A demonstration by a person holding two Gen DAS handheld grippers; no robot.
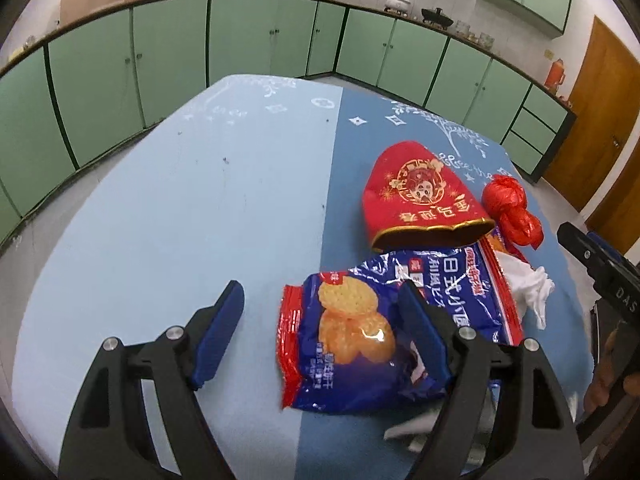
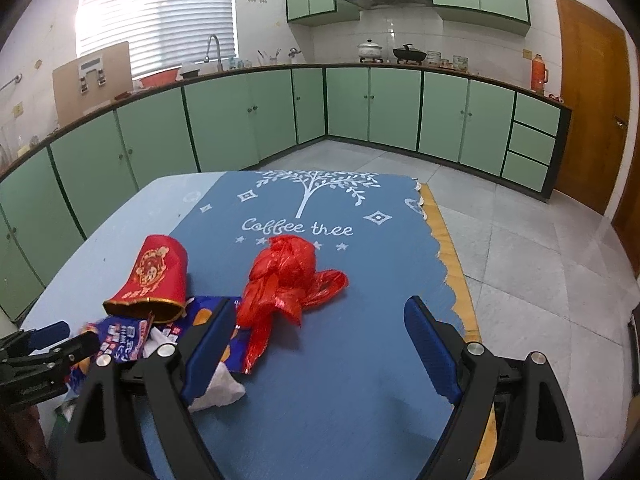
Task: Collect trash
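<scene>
Only the left wrist view shows the face of the blue biscuit wrapper point(image 1: 380, 320), which lies flat on the blue table mat point(image 1: 256, 208) with the left gripper point(image 1: 320, 332) spread wide above its near end, gripping nothing. The right wrist view alone shows the mat's white "Coffee tree" print point(image 2: 298, 227) and the right gripper point(image 2: 320, 344), its fingers likewise apart around bare cloth. The trash counts one wrapper, one red paper cup point(image 1: 420, 196) on its side touching it, one knotted red plastic bag point(image 2: 288, 276) just beside, and one crumpled white tissue point(image 1: 532, 284).

Cracker bag point(image 1: 360, 336) nearest on table point(image 1: 180, 220), paper cup point(image 1: 420, 200) behind it, knotted plastic bag point(image 1: 510, 210) to cup's right.
</scene>
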